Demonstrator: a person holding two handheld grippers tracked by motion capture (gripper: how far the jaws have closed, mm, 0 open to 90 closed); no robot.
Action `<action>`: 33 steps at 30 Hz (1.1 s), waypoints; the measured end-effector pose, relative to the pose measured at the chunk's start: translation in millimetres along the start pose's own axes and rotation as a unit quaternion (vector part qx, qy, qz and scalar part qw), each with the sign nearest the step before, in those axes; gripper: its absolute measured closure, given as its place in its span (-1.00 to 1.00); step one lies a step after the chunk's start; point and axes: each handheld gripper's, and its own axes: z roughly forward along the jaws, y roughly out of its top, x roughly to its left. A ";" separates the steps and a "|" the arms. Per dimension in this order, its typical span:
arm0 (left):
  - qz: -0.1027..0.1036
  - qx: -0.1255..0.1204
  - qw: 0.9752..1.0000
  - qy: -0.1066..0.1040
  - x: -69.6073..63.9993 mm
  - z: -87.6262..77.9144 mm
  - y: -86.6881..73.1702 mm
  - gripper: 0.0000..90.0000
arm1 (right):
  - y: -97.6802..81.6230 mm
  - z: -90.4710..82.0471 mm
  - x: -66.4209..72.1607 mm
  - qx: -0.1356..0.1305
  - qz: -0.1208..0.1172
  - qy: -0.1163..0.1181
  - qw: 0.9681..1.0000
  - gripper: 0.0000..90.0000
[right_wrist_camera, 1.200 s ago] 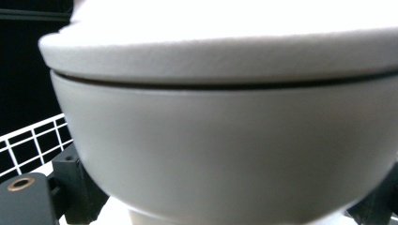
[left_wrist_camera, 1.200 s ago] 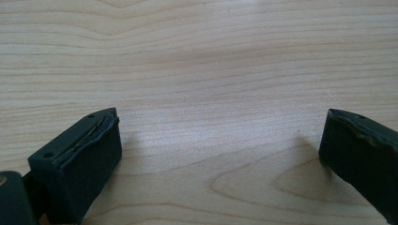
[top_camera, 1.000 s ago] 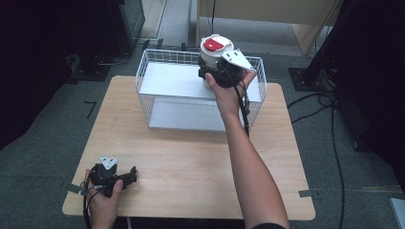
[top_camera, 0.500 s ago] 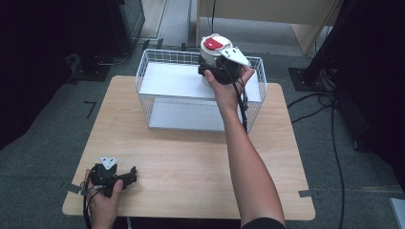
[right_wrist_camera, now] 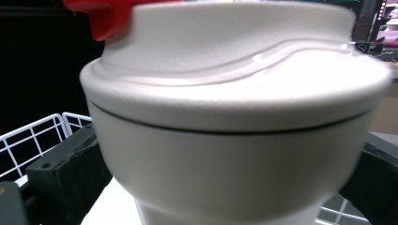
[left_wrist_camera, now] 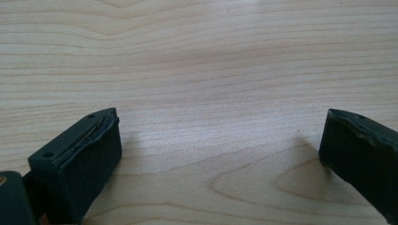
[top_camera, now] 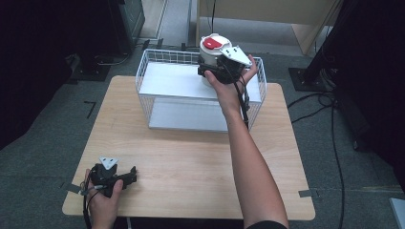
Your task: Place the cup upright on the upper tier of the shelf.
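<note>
I had the right gripper [top_camera: 213,71], jaws pinching the white cup [top_camera: 210,53], over the wire basket [top_camera: 157,81]. Smooth, rigid, probably slippery; gripping beneath the lid rim seemed safest. Left gripper [top_camera: 125,177] lay on the desk [top_camera: 191,157], jaws spread.

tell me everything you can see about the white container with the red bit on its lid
The white container is a round, matte, plastic-looking tub that narrows below its lid. The white lid is shut, with a red tab on top. It stands upright over the far part of the wire basket, gripped on both sides by the right gripper. Whether its base touches the basket cannot be told.
</note>
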 end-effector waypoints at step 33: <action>0.000 0.001 1.000 -0.001 0.0 -0.1 0.0 -1.00 | -26.1 -53.7 -10.4 -0.008 -0.009 0.020 1.000 -1.00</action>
